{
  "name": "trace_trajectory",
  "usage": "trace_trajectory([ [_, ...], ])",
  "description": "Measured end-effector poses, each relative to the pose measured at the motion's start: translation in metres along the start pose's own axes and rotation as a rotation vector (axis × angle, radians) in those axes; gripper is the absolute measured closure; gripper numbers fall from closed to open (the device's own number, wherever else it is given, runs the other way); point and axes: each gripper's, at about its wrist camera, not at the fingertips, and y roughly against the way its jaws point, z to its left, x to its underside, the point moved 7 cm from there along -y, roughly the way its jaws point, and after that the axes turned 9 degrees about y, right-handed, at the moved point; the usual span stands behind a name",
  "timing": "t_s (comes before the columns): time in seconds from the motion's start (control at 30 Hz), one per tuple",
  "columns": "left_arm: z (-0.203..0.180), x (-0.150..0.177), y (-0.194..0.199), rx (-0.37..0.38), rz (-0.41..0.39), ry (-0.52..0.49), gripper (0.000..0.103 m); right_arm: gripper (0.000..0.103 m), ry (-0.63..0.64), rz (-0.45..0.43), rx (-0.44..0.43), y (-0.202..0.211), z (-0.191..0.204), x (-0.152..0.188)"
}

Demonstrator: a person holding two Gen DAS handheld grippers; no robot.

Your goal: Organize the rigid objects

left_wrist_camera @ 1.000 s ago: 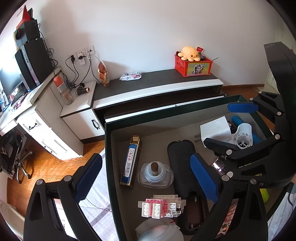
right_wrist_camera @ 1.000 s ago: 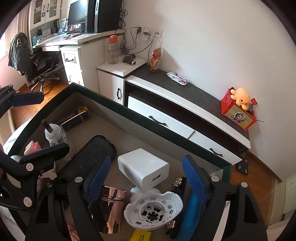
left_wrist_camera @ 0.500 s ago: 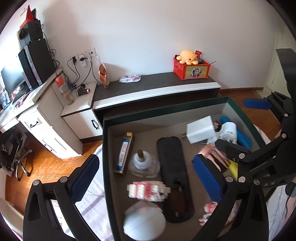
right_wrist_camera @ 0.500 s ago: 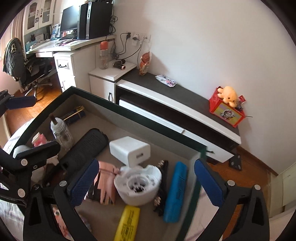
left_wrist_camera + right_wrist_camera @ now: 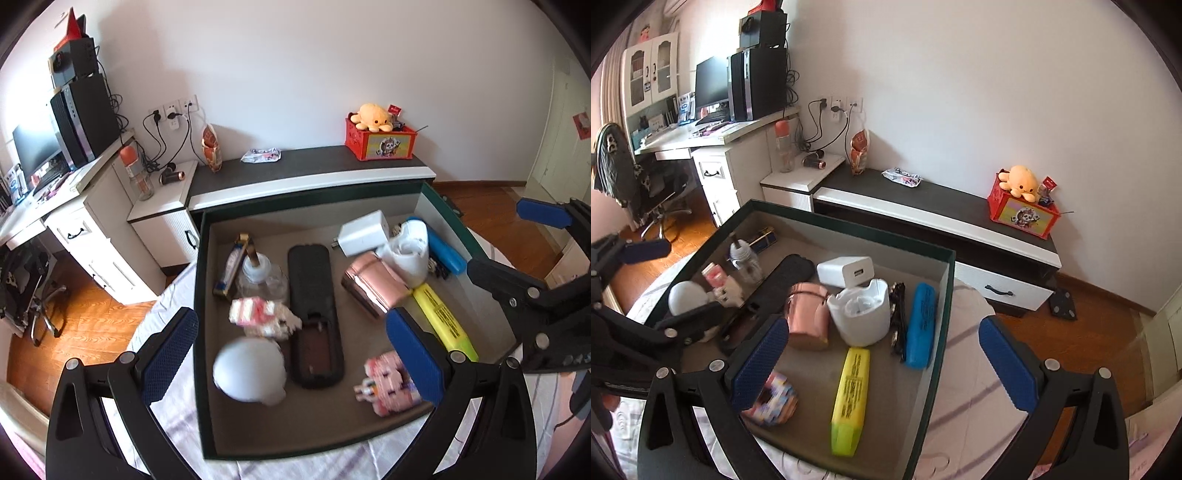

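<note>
Box (image 5: 202, 295) mid-frame, holding remote (image 5: 314, 291), highlighter (image 5: 849, 398), charger (image 5: 846, 271), pink cup (image 5: 809, 317). Left gripper (image 5: 291, 354) and right gripper (image 5: 882, 362) above box, jaws wide apart, gripping nothing.

Your dark-green box (image 5: 207, 406) holds a black remote (image 5: 314, 295) lying flat mid-floor, a yellow highlighter (image 5: 849, 398) beside a blue case (image 5: 921, 325), and a white charger (image 5: 846, 271) touching a rose-gold can (image 5: 807, 314) on its side.

Background furniture and fixtures, bedroom.
Orange plush octopus (image 5: 1021, 181) sits atop red printed box (image 5: 1023, 214) on dark-topped low cabinet (image 5: 934, 199); black computer tower (image 5: 757, 83) stands on white desk (image 5: 713, 138).
</note>
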Motion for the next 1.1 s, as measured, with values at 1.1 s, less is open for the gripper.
trace_trajectory([
  [1.1,-0.015,0.064,0.165,-0.053,-0.246,0.002,0.000,0.000,-0.153,-0.140,-0.028,0.159,0.043,0.064],
])
